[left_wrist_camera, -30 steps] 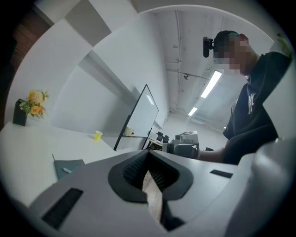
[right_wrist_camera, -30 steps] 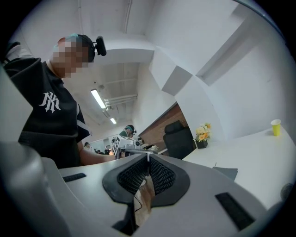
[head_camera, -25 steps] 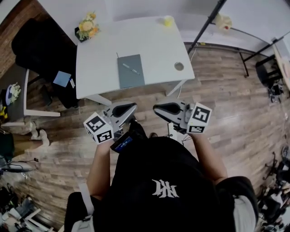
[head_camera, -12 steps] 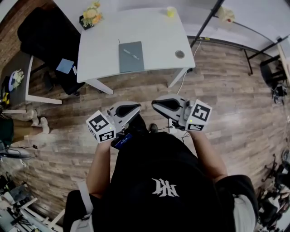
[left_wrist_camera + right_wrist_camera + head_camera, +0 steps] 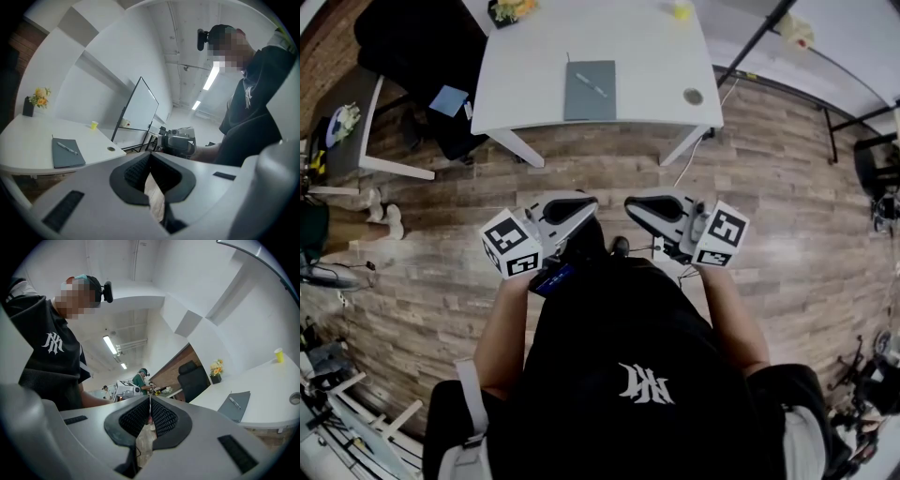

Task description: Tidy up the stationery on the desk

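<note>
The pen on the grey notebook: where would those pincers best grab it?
Probably mid-barrel on the pen, coming down from above with the jaws set across its slanted length. It lies flat on the closed notebook, so a sideways approach would likely find little to close on.

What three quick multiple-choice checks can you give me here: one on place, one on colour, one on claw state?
1. Where does the pen lie?
A on the notebook
B in a drawer
C in a box

2. What colour is the cup on the desk?
A red
B yellow
C black

3. How do the left claw and right claw stand?
A shut, empty
B wide open
C shut on the pen

Key:
1. A: the pen rests on the grey notebook.
2. B: the cup at the far edge is yellow.
3. A: each pair of jaws meets with nothing between.
</note>
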`<action>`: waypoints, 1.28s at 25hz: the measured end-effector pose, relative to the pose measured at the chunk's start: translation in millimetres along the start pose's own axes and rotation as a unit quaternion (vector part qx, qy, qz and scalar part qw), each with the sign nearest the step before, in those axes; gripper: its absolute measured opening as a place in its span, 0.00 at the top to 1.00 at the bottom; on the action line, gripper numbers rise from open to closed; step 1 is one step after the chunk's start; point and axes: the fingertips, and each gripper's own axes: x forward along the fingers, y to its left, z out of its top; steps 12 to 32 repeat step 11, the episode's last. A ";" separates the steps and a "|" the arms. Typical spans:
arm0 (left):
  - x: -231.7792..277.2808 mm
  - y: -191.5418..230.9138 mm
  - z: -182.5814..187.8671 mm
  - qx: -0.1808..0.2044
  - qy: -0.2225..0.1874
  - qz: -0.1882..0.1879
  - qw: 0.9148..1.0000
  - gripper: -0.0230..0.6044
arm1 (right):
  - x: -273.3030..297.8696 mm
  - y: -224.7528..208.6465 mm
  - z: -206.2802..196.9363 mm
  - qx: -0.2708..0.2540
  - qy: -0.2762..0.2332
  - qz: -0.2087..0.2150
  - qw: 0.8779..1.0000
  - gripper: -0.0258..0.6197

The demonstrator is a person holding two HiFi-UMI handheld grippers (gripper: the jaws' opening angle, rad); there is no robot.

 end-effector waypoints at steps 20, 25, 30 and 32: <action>4.3 -6.0 -3.0 -0.005 0.010 -0.004 1.000 0.96 | -1.1 0.9 -2.8 0.005 0.005 0.001 1.000 0.90; 4.3 -6.0 -3.0 -0.005 0.010 -0.004 1.000 0.96 | -1.1 0.9 -2.8 0.005 0.005 0.001 1.000 0.90; 4.3 -6.0 -3.0 -0.005 0.010 -0.004 1.000 0.96 | -1.1 0.9 -2.8 0.005 0.005 0.001 1.000 0.90; 4.3 -6.0 -3.0 -0.005 0.010 -0.004 1.000 0.96 | -1.1 0.9 -2.8 0.005 0.005 0.001 1.000 0.90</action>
